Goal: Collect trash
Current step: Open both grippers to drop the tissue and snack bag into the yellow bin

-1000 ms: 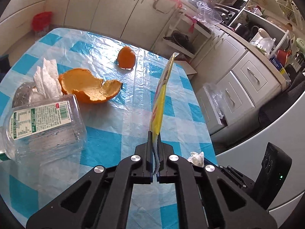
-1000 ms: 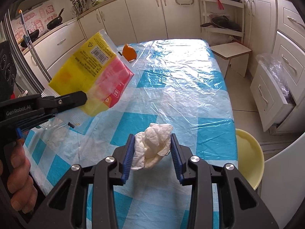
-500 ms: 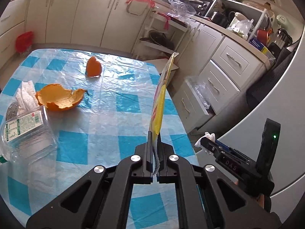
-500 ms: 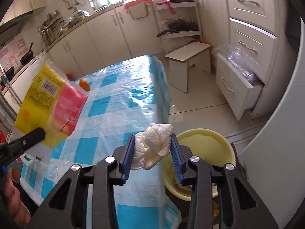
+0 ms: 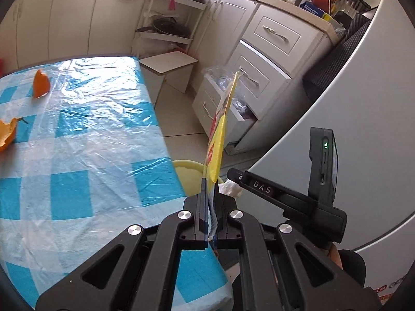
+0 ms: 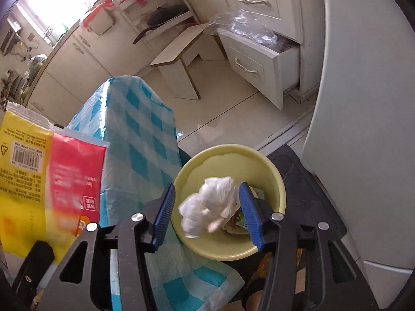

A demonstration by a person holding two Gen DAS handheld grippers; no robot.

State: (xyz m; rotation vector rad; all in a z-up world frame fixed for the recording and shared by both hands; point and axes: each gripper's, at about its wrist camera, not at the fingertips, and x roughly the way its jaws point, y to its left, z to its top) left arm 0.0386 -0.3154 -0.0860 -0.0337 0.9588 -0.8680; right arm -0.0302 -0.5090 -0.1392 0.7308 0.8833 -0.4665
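My left gripper (image 5: 211, 189) is shut on a yellow and red snack wrapper (image 5: 220, 129), held edge-on past the table's corner; the wrapper also shows in the right wrist view (image 6: 49, 181). My right gripper (image 6: 207, 202) is open over a yellow bin (image 6: 259, 160) on the floor. A crumpled white tissue (image 6: 207, 207) is between its spread blue pads, apart from the left pad and blurred, over the bin. The bin (image 5: 186, 173) and the right gripper's finger (image 5: 259, 186) show in the left wrist view.
The table with a blue checked cloth (image 5: 77, 142) carries orange peel pieces (image 5: 40, 84). A wrapper lies in the bin (image 6: 238, 220). A small stool (image 6: 181, 51), an open drawer (image 6: 259, 51) and a white fridge (image 6: 363, 103) stand around the bin.
Both grippers swung from over the table to beside it, above the yellow bin. My right gripper opened and let go of the tissue. The left still holds the wrapper.
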